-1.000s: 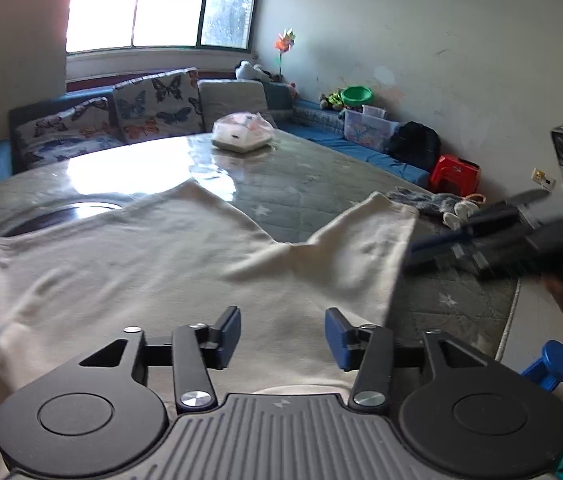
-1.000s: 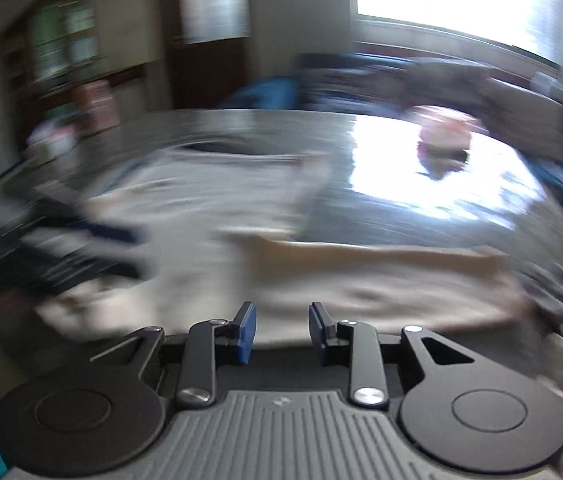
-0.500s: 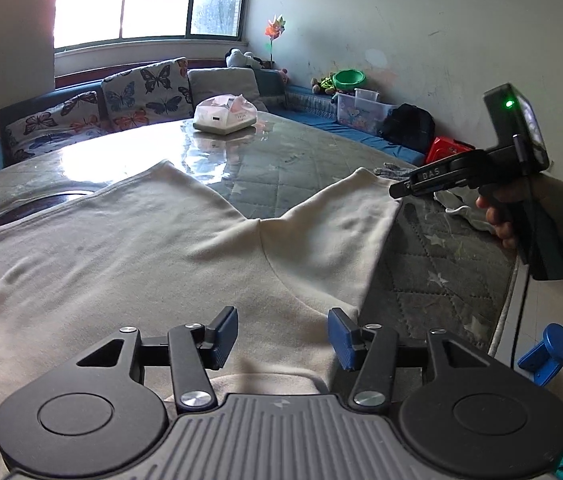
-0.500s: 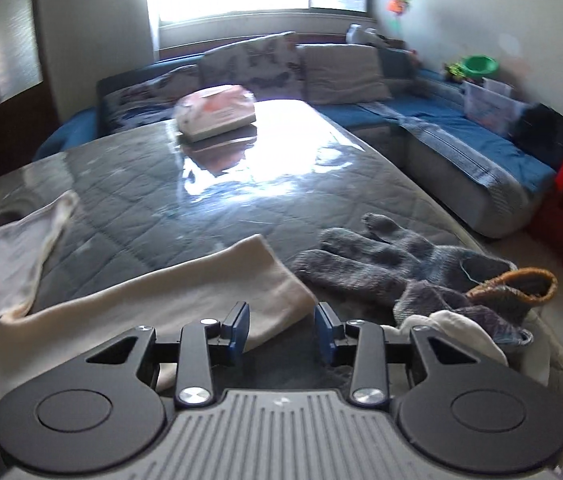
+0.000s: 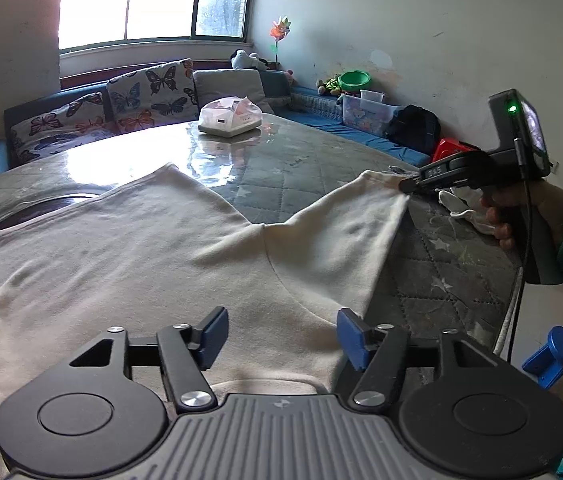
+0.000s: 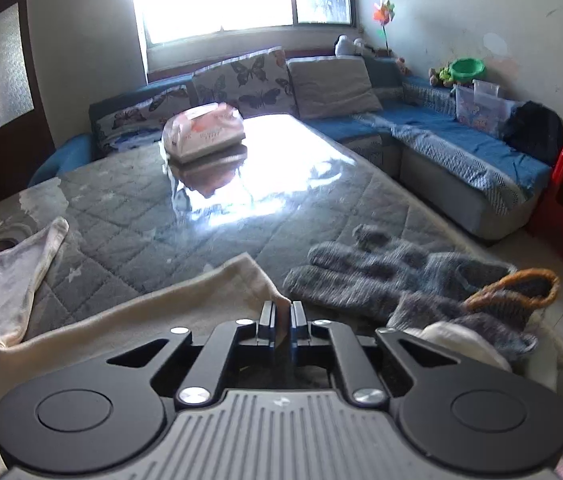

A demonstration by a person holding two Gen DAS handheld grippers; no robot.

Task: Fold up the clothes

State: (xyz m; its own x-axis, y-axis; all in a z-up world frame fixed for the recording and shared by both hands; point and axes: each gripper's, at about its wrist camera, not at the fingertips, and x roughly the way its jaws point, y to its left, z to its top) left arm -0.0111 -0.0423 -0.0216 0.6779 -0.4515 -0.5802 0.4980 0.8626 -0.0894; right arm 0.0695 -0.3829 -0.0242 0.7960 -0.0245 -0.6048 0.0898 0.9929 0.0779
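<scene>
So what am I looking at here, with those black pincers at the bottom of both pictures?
No robot: a person holds a two-finger tool in each hand, with a camera on each looking along its fingers. One picture is from the left gripper, whose jaws have just opened wider above a cream cotton shirt spread on the quilted grey table. The other is from the right gripper, which has just pinched shut on the shirt's sleeve end. Grey knitted gloves lie beside it.
</scene>
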